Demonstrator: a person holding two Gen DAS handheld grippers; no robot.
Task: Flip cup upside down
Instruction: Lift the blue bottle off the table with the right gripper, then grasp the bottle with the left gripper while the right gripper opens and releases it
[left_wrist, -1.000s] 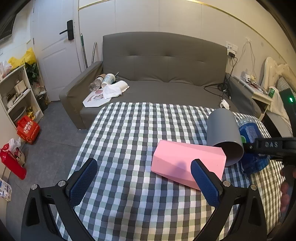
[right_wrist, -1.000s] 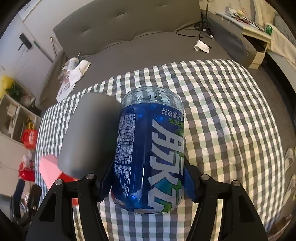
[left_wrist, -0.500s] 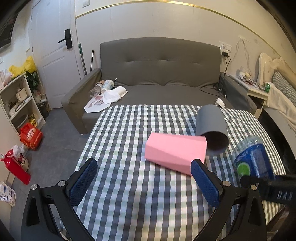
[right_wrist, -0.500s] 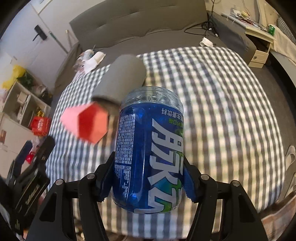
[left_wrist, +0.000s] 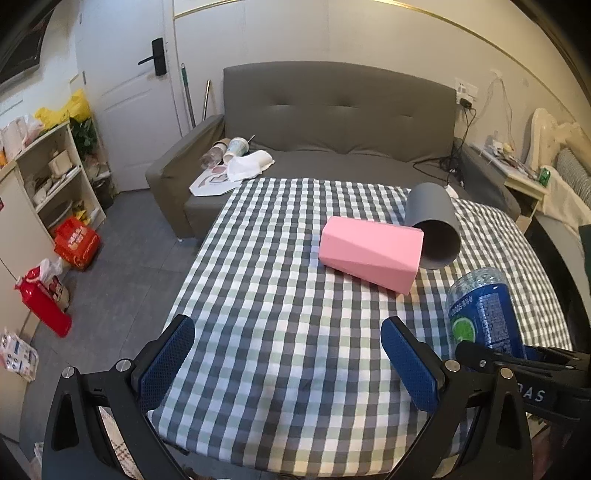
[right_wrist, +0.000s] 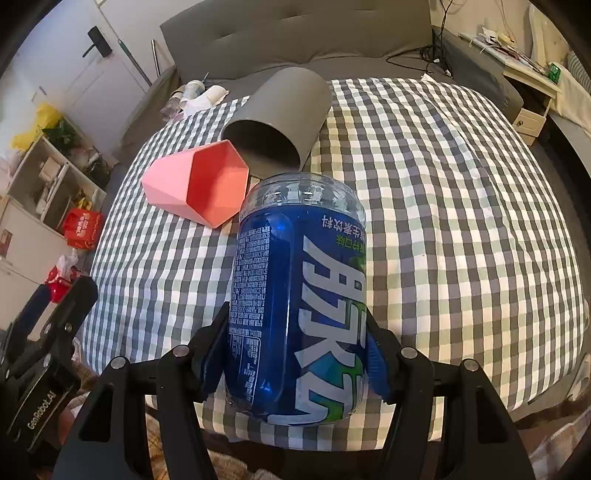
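Note:
A pink faceted cup (left_wrist: 371, 253) (right_wrist: 199, 190) lies on its side on the checked tablecloth (left_wrist: 295, 332). Behind it a grey round cup (left_wrist: 432, 225) (right_wrist: 280, 114) also lies on its side, mouth toward me, touching the pink cup's open end. My right gripper (right_wrist: 297, 354) is shut on a blue drink bottle (right_wrist: 299, 295) (left_wrist: 484, 317), held upside down above the table's near right part. My left gripper (left_wrist: 288, 362) hangs open over the near edge, nothing between its blue pads.
A grey sofa (left_wrist: 332, 125) with cups and papers on its seat stands behind the table. Shelves (left_wrist: 44, 177) and red bags (left_wrist: 75, 243) are on the floor at left. A bedside table (left_wrist: 524, 181) stands at right.
Both grippers have pulled back toward the table's near edge. The right one carried the blue bottle away from the grey cup. The cups lie farther off in both views.

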